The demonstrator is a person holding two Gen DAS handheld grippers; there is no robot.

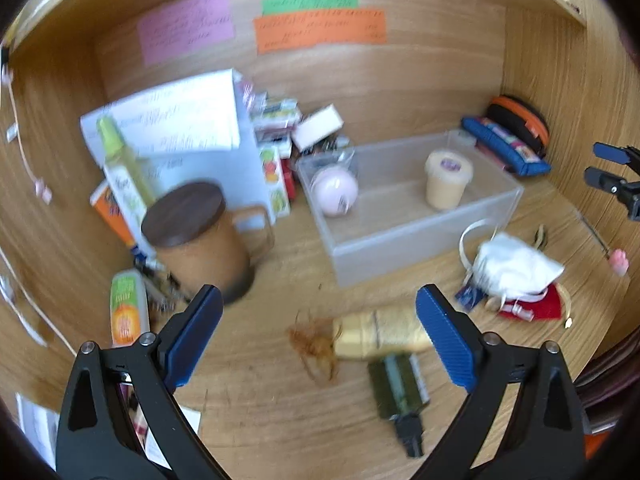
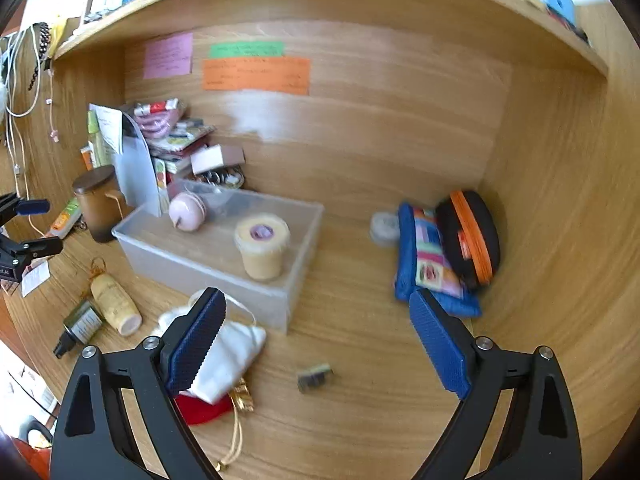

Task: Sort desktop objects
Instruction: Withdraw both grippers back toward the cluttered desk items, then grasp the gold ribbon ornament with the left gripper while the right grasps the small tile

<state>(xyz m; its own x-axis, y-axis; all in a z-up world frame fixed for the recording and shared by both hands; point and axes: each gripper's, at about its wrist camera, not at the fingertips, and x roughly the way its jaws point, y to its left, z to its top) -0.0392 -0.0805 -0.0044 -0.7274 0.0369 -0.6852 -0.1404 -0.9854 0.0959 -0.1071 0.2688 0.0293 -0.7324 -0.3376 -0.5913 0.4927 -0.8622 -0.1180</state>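
Nearest the left wrist camera, the left gripper (image 1: 320,336) stands wide apart with nothing between its pads, above a cream bottle (image 1: 380,334) lying on the desk (image 1: 260,400). The right gripper (image 2: 316,344) is likewise spread and empty, over bare wood near a small clip (image 2: 315,377), with its left pad in front of a white pouch (image 2: 228,356).

The sorting looks partly done, as a judgement from how things lie. The clear bin (image 1: 400,248) already holds a pink ball (image 1: 335,192) and a lidded cup (image 1: 446,178), standing upright and well apart. Still loose on the desk in front of the bin are the cream bottle, a dark bottle (image 1: 398,390), the white pouch, a red pouch (image 1: 536,306) under it and the clip. A blue case (image 2: 428,264) and a black case (image 2: 470,236) lean together by the right wall, apart from the bin. A brown mug (image 1: 200,236) with its lid on stands left of the bin, beside a stack of boxes; whether these count as sorted cannot be told.

The cream bottle lies on its side, its long axis roughly across the left wrist view, the tasselled end toward the left. The dark bottle lies touching or just beside it, its long axis nearly at right angles, its black cap pointing toward the camera.
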